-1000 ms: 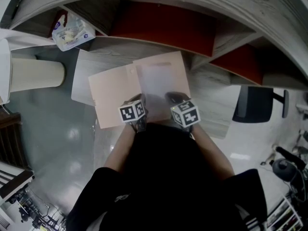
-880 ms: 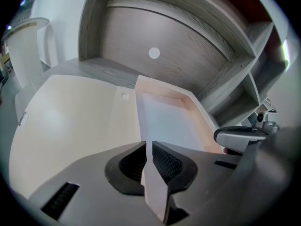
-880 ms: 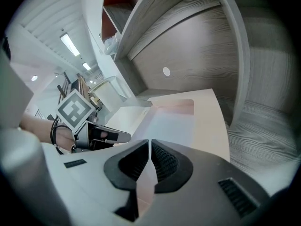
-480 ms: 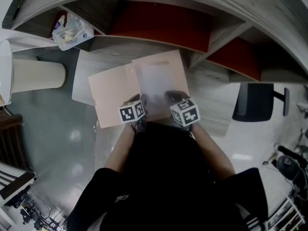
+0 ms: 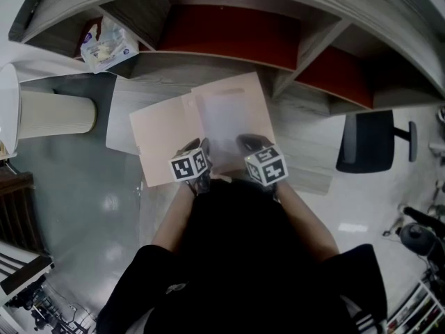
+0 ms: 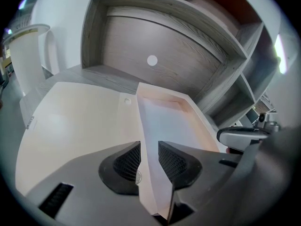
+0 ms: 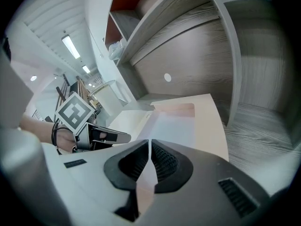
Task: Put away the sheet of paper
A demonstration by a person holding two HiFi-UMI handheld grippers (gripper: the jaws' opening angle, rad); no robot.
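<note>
Looking down through the head view, I see a pink folder (image 5: 163,145) lying open on the grey wooden table (image 5: 306,162) in front of the shelves (image 5: 229,33). The sheet of paper (image 5: 226,120) lies on the folder's right half, with a pink margin showing at its far end and along its right side. Both grippers sit at the near edge of that half, close to each other. The left gripper (image 5: 197,147) is at the fold line. In its own view the jaws are narrow, and the raised pink edge of the folder stands upright between the pads (image 6: 133,161), resting against the left one. The right gripper (image 5: 248,143) is just beside it, toward the folder's outer side. In the right gripper view its jaws are pressed almost together on a thin pale edge that runs straight on from the sheet; I cannot tell whether the folder layer beneath is pinched too. A plastic bag (image 5: 104,40) rests on the shelf at the far left, and a dark chair (image 5: 368,141) stands well apart to the right
</note>
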